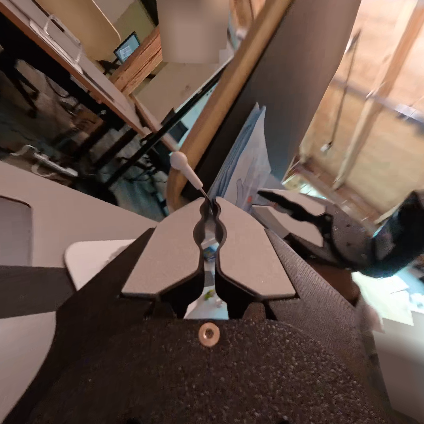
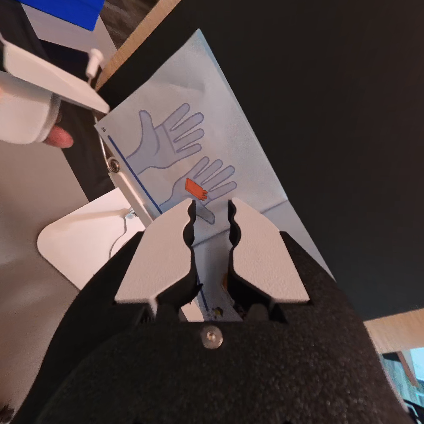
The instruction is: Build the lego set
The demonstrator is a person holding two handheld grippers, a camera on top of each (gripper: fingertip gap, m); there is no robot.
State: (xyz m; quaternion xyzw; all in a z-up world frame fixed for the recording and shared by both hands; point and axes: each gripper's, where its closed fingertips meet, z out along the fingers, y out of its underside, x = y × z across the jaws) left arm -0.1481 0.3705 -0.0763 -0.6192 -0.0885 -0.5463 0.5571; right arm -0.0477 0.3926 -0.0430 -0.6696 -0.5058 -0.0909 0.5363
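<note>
My left gripper [image 1: 210, 203] is shut on the thin wire page-holder arm [image 1: 202, 187] of a white book stand; the arm's white knob [image 1: 181, 159] sticks out past the fingertips. The light blue instruction booklet [image 1: 250, 160] stands behind it. My right gripper [image 2: 211, 203] is open and empty, its tips just in front of the booklet page [image 2: 206, 128], which shows two drawn hands and an orange piece. The right gripper also shows in the left wrist view [image 1: 291, 208], open. The left gripper [image 2: 91, 91] with the knob [image 2: 94, 62] shows at upper left in the right wrist view.
The stand's white base [image 2: 75, 241] and a spring-hinged holder arm [image 2: 113, 165] lie left of the booklet. A dark board with a wooden edge [image 2: 321, 114] stands behind it. A person's fingertip [image 2: 59, 137] shows at the left. Small bricks lie on the table below [image 1: 210, 252]. Across from one pair of fingers to the other is roughly 12 centimetres.
</note>
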